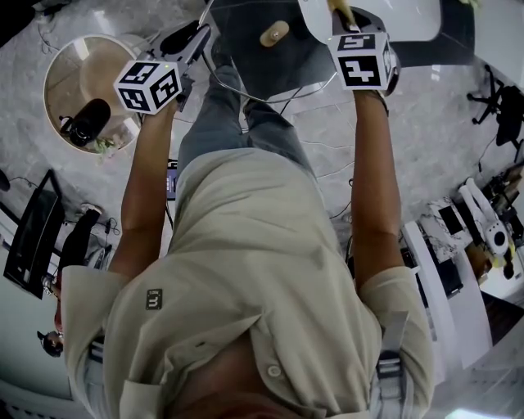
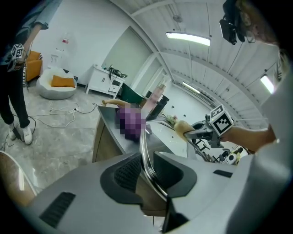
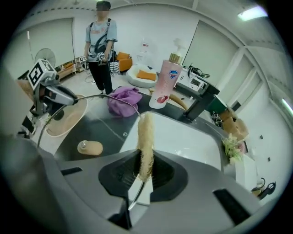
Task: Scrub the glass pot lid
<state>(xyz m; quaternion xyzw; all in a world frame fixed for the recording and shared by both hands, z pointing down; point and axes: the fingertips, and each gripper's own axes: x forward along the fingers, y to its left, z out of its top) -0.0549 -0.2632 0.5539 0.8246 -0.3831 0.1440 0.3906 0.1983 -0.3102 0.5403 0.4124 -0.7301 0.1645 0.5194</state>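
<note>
The glass pot lid (image 1: 254, 61) with a wooden knob (image 1: 274, 33) is held in the air in front of the person. My left gripper (image 1: 199, 39) is shut on its metal rim (image 2: 145, 153), which runs edge-on between the pads. My right gripper (image 1: 341, 15) is shut on a pale loofah scrubber (image 3: 145, 137) that stands upright between its jaws. In the right gripper view the lid's rim (image 3: 98, 96) arcs over to the left gripper (image 3: 59, 96), with the knob (image 3: 90, 147) showing through the glass. The scrubber sits at the lid's right edge; I cannot tell if they touch.
Below lie a white sink (image 3: 197, 132) with a black faucet (image 3: 201, 103), a pink soap bottle (image 3: 165, 84) and a purple cloth (image 3: 124, 99). Another person (image 3: 101, 45) stands at the back. A round side table (image 1: 70, 61) is at the left. Cables lie on the floor.
</note>
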